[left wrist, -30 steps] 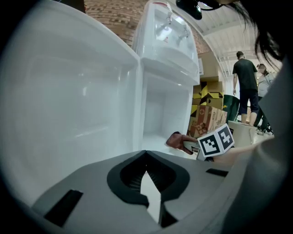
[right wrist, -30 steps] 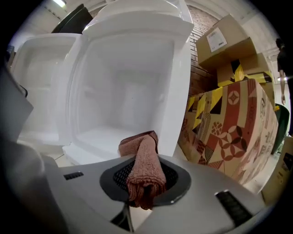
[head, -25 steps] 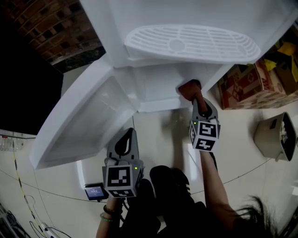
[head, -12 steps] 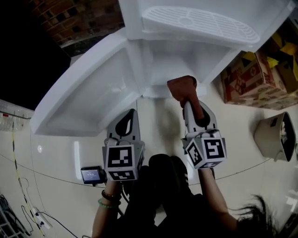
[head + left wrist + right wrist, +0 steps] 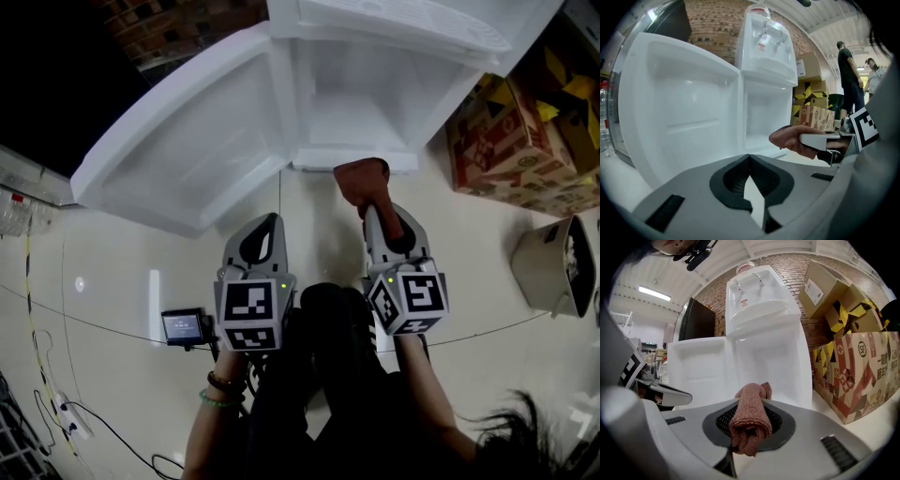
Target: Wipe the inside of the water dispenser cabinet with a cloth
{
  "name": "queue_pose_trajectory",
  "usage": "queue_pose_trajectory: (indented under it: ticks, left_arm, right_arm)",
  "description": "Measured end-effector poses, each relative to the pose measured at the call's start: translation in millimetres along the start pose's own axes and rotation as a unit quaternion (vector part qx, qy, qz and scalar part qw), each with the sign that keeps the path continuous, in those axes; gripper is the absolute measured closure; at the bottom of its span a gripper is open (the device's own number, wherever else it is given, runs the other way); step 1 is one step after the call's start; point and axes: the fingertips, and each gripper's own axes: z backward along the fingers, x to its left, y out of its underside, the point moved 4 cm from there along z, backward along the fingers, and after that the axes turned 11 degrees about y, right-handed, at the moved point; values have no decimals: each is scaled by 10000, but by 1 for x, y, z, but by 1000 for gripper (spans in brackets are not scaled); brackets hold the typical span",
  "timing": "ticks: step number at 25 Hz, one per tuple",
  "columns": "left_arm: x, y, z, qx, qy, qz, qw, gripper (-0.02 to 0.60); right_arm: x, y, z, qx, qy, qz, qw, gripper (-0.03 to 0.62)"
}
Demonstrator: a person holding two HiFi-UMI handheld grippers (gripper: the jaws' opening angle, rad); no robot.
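R gripper [image 5: 377,214] clamps cloth [image 5: 364,181] before open cabinet [image 5: 349,105]; L gripper [image 5: 266,223] jaws together, empty; cardboard boxes [image 5: 511,141] right.

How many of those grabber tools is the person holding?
2. The left gripper, jaws shut and empty, faces the open door; the right gripper clamps a reddish cloth before the cabinet. None seems hidden.

The water dispenser cabinet [image 5: 361,108] stands open just ahead of the right gripper [image 5: 373,208] and its cloth [image 5: 364,176]. The swung-out door [image 5: 187,150] walls off the left side, and cardboard boxes [image 5: 511,141] crowd the right. Open floor [image 5: 314,220] leads up to the sill.
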Motion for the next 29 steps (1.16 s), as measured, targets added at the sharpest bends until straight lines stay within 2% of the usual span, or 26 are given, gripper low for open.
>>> queue_pose_trajectory:
  ticks: [15,29]
  left_arm:
    - [1,2,6,-83,-141,127,9998,580]
    - [-1,6,4,-114,-95,164,9998,580]
  right_arm:
    - [8,4,3,113,-87,245,9996,525]
    - [11,7,4,158,-69,338,9993,525]
